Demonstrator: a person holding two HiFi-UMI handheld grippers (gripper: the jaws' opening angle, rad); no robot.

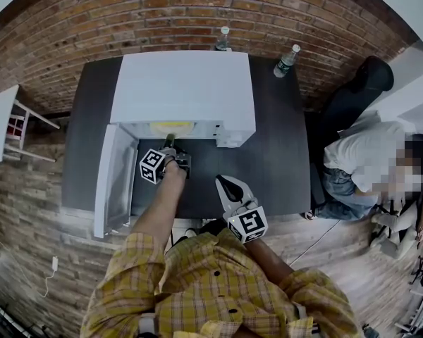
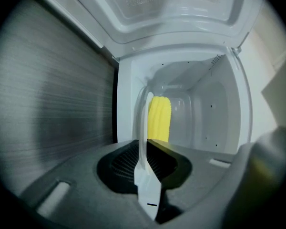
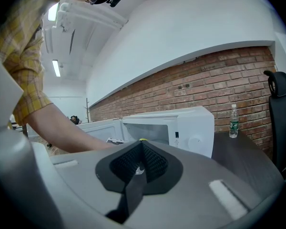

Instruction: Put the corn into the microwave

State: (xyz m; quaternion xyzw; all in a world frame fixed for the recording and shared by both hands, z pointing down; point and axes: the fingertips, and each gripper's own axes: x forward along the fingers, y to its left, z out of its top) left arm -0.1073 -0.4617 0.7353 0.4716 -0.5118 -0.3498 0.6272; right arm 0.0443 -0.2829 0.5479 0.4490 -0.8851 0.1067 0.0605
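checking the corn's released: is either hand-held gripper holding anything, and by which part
Nothing is held. The yellow corn cob lies inside the white microwave, past the parted jaws of the left hand-held gripper.

Yellow corn [image 2: 159, 118]; white microwave [image 1: 187, 83]; dark table [image 1: 282, 153]; yellow plaid shirt [image 1: 218, 280].

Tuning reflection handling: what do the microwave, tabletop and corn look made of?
Microwave: smooth white shell, painted metal or plastic; cavity glossy.
Tabletop: dark, matte, faintly streaked; laminate or wood veneer.
Corn: uniform bright yellow, neat ridged rows; possibly plastic, can't confirm.
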